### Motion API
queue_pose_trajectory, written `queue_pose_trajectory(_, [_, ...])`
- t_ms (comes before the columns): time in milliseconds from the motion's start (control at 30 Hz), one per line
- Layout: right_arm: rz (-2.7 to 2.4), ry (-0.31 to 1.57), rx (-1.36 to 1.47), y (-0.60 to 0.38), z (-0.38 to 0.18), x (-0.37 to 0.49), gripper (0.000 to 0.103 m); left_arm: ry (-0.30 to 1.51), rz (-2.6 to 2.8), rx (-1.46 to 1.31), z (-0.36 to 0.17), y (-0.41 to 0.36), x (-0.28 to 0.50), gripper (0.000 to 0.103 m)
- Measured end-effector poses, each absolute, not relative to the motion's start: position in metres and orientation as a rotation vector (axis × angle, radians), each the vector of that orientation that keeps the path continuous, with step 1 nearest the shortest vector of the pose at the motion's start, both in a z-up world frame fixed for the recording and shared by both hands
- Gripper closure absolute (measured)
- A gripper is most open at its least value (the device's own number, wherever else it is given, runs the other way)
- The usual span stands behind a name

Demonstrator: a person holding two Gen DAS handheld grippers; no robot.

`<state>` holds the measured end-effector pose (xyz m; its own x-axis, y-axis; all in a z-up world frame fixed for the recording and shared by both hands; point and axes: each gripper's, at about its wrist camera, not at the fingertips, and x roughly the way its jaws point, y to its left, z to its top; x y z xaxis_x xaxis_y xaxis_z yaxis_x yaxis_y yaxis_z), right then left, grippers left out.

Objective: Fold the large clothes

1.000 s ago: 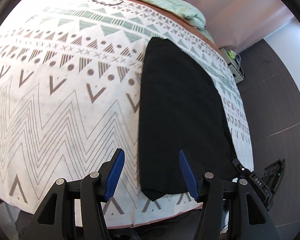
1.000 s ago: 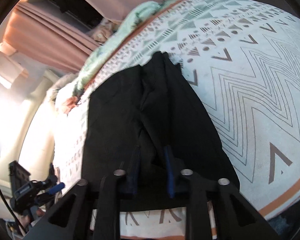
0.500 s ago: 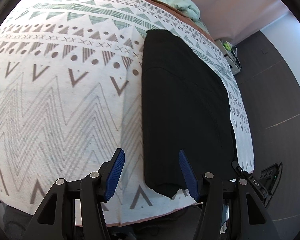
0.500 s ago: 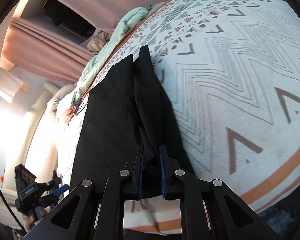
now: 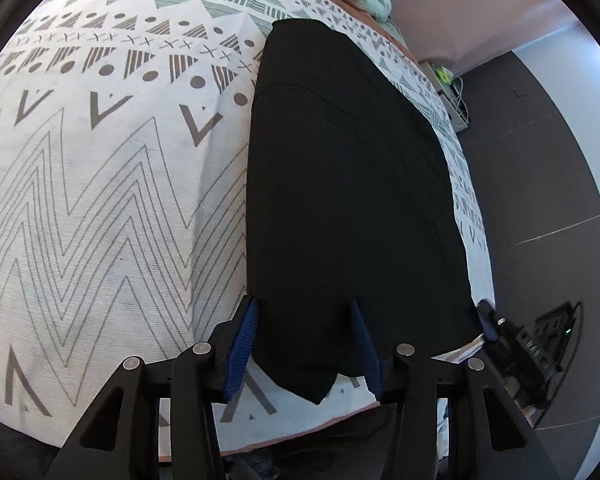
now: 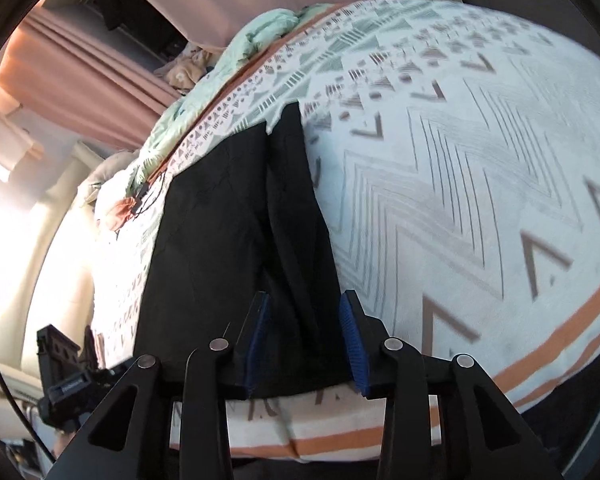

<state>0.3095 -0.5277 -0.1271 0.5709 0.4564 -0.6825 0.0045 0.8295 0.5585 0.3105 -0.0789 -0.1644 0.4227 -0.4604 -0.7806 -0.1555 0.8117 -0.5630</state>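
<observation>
Garment: black trousers (image 5: 352, 200) lie along my bed's near right edge.
Left claw (image 5: 306, 344): closing, unclenched, straddling their near hem.
Right claw (image 6: 304, 344): just released, opening.
Room: bare patterned bedspread (image 5: 100, 200) left.

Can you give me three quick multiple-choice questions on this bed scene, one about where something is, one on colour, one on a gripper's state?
1. Where does the garment lie?
A. on the floor
B. on the patterned bedspread
C. on a chair

2. What colour is the garment?
A. black
B. red
C. white

3. How does the right gripper stand?
A. clamped on a pillow
B. out of view
C. jaws apart, cloth between them

Answers: 1 B, it is spread flat on the zigzag cover. 2 A, plain black throughout. 3 C, the blue pads stand clear of the cloth, having just opened.
</observation>
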Motion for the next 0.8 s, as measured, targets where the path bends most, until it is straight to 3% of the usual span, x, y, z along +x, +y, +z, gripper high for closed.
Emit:
queue_pose_trajectory(133, [0.321, 0.943, 0.491, -0.511, -0.109, 0.337, 0.043, 1.13, -0.2, -0.613, -0.161, -0.077, 0.316, 0.054])
queue_pose_trajectory(800, [0.329, 1.078, 0.292, -0.45, -0.114, 0.455, 0.043, 0.978, -0.131, -0.552, -0.14, -0.025, 0.43, 0.054])
